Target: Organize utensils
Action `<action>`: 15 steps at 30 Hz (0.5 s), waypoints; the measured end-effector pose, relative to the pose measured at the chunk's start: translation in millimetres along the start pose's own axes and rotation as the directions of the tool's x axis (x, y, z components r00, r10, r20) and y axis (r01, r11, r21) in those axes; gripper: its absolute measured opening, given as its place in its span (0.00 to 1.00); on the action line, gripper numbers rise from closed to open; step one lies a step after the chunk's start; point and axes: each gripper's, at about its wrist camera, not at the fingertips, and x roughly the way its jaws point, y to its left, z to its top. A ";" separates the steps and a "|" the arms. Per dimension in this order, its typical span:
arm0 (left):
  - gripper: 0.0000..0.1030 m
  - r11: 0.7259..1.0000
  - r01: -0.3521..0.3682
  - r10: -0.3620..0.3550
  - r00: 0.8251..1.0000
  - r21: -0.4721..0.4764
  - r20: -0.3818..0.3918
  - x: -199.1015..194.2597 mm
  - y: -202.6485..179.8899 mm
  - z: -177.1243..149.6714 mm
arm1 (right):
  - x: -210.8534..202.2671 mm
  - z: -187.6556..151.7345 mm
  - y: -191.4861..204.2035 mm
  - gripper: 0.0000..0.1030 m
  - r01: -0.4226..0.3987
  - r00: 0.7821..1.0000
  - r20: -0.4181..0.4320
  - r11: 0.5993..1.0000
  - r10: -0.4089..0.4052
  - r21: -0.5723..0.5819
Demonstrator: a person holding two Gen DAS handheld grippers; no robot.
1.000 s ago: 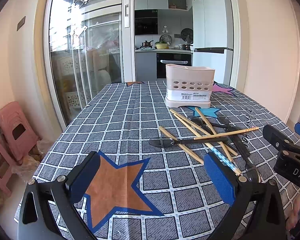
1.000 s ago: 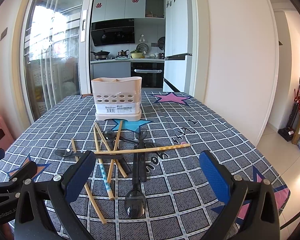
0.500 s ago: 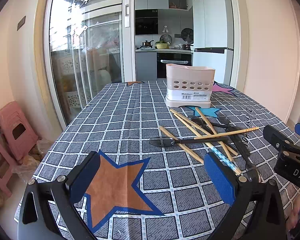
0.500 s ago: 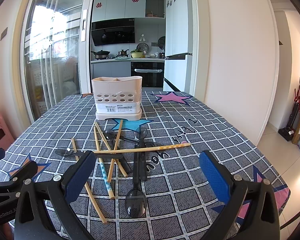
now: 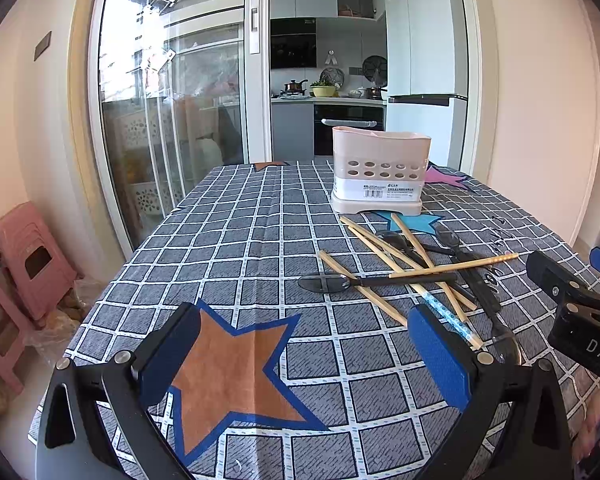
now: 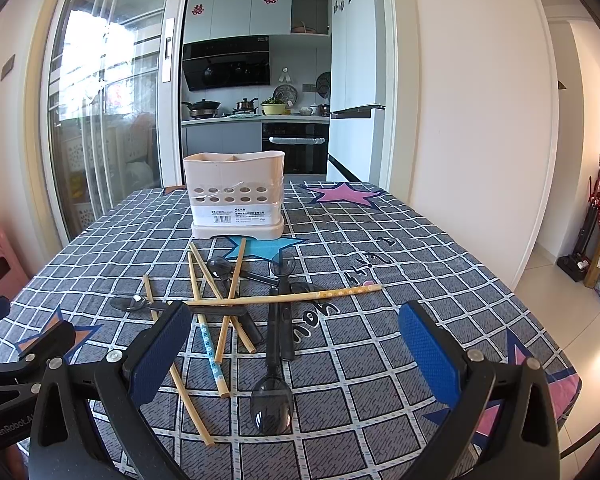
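A beige utensil holder (image 6: 234,196) stands upright at the far middle of the table; it also shows in the left wrist view (image 5: 378,176). In front of it lies a crossed pile of wooden chopsticks (image 6: 284,297) (image 5: 452,266) and black plastic spoons (image 6: 273,376) (image 5: 340,281). My left gripper (image 5: 304,354) is open and empty, low over an orange star on the cloth, left of the pile. My right gripper (image 6: 292,348) is open and empty, hovering over the near end of the pile.
The table wears a grey checked cloth (image 6: 400,264) with coloured stars. Pink stools (image 5: 24,256) stand on the floor at the left. A glass sliding door (image 5: 172,112) and a kitchen lie behind. The table's right edge (image 6: 540,320) drops to the floor.
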 end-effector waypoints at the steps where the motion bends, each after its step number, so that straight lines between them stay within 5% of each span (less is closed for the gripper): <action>1: 1.00 1.000 0.000 0.000 1.000 0.000 0.000 -0.1 0.4 0.2 | 0.1 0.1 -0.1 1.00 0.000 1.000 0.000 1.000 0.000 0.000; 15: 1.00 1.000 0.000 0.000 1.000 0.000 0.000 0.1 0.3 0.6 | 0.0 -1.2 0.4 1.00 -0.001 1.000 -0.003 1.000 0.001 0.000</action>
